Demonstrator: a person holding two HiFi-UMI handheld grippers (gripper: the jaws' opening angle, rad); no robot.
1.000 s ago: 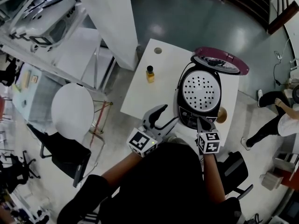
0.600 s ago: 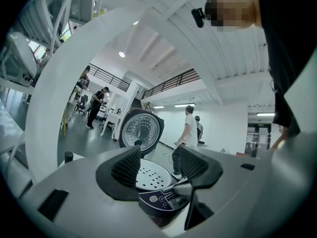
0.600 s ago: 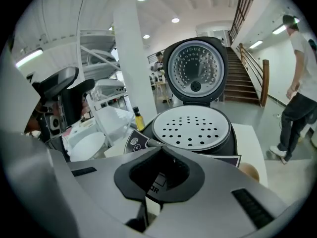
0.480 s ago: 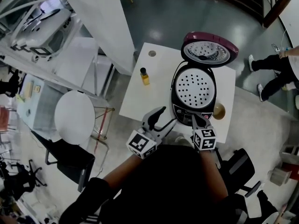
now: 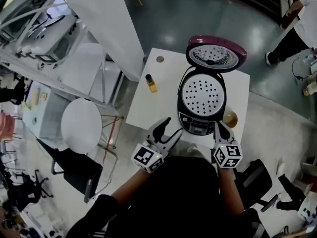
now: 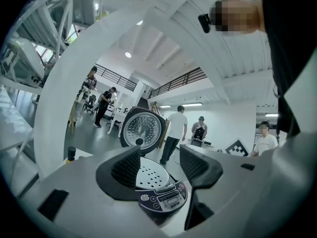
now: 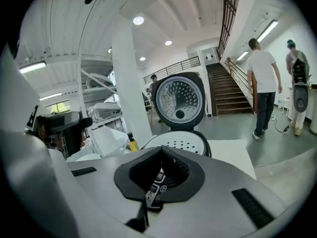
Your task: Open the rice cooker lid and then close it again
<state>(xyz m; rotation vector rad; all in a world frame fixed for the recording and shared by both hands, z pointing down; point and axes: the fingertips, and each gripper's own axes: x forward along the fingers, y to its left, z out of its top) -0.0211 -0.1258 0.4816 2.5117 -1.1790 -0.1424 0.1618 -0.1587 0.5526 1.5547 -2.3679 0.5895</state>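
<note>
The black rice cooker [image 5: 200, 103] stands on the white table [image 5: 166, 93] with its maroon lid [image 5: 216, 54] swung fully up at the far side. A white perforated inner plate [image 5: 201, 92] shows in the body. My left gripper [image 5: 166, 129] is open and holds nothing, near the table's front edge, left of the control panel [image 5: 194, 128]. My right gripper [image 5: 221, 128] is shut and empty, just in front of the cooker's right front corner. In the left gripper view the cooker [image 6: 153, 190] shows between the jaws. In the right gripper view the lid [image 7: 178, 100] stands upright ahead.
A small yellow bottle with a black cap [image 5: 150, 82] stands on the table left of the cooker. A tan round object [image 5: 230, 118] sits by the cooker's right side. A white column [image 5: 106, 29], a round white stool [image 5: 81, 124] and black chairs [image 5: 79, 170] are to the left. People stand farther off.
The lid has swung from partly raised to fully open. My right gripper has drawn back from the cooker's front and risen. The left gripper barely shifted.
</note>
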